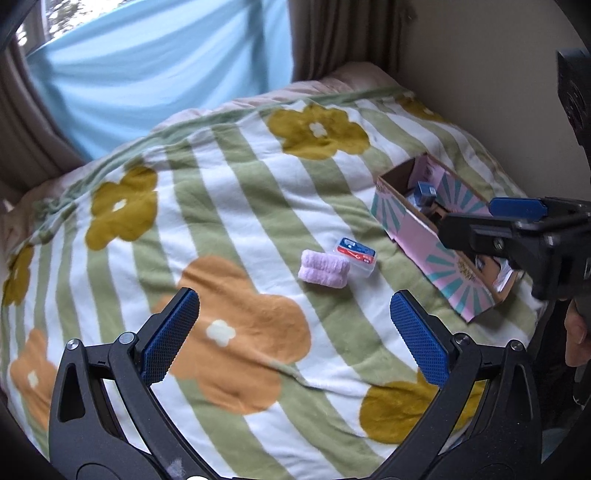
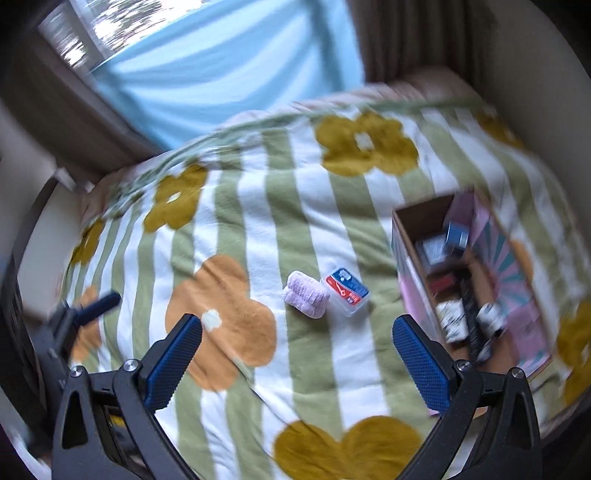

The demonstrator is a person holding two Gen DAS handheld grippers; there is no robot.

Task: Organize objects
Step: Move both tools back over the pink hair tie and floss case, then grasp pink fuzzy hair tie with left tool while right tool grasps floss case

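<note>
A fuzzy lilac roll [image 1: 324,271] [image 2: 306,297] lies on the flowered blanket, touching a small clear plastic case [image 1: 356,254] [image 2: 347,290] with a blue and red label. To their right stands an open pink cardboard box [image 1: 424,240] [image 2: 410,291] with teal rays, holding several small items. My left gripper [image 1: 295,299] hangs open above the blanket, short of the roll, with nothing between its fingers. My right gripper [image 2: 297,325] is also open and holds nothing; in the left wrist view it [image 1: 469,218] hovers over the box. The right wrist view is blurred.
A green-and-white striped blanket [image 1: 229,192] with yellow and orange flowers covers the bed. A light blue cloth [image 1: 155,74] hangs over the window behind, with brown curtains [image 1: 340,33] beside it. A wall [image 1: 480,74] runs along the right. A hand [image 1: 576,332] shows at the right edge.
</note>
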